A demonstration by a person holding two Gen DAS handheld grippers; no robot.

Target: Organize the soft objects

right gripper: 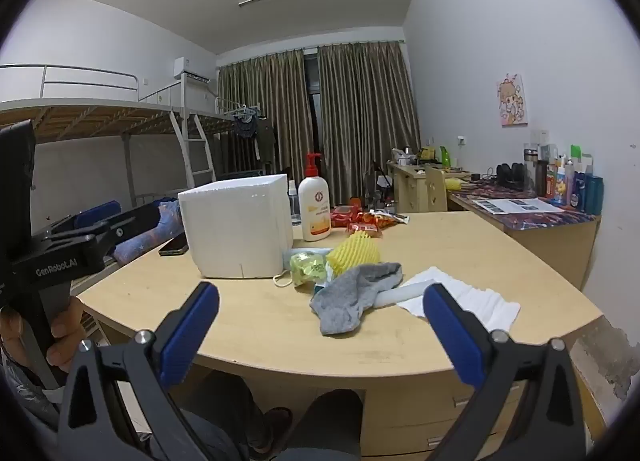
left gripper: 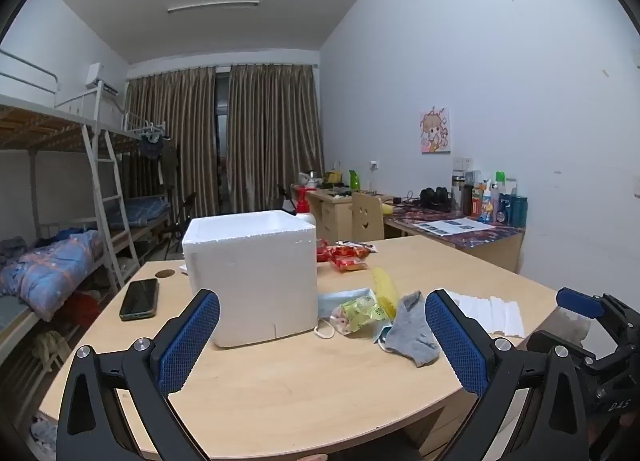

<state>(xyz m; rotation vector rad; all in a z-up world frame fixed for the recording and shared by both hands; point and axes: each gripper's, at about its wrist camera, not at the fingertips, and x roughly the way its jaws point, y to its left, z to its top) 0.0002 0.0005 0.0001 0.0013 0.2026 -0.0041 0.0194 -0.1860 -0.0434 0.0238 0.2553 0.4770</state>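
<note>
A grey sock (left gripper: 412, 331) (right gripper: 352, 295) lies on the wooden table (left gripper: 304, 389) (right gripper: 280, 325), beside a yellow foam net (left gripper: 386, 289) (right gripper: 354, 255), a green crumpled packet (left gripper: 360, 311) (right gripper: 306, 267) and a face mask (left gripper: 332, 301). A white foam box (left gripper: 252, 273) (right gripper: 238, 225) stands to their left. A folded white cloth (left gripper: 492, 313) (right gripper: 468, 297) lies to the right. My left gripper (left gripper: 322, 301) is open and empty, above the table's near edge. My right gripper (right gripper: 320, 293) is open and empty, short of the sock.
A phone (left gripper: 140, 299) lies left of the box. A lotion pump bottle (right gripper: 314, 201) and red snack packets (left gripper: 348, 255) (right gripper: 360, 221) sit behind. Desks with bottles line the right wall. Bunk beds stand at the left.
</note>
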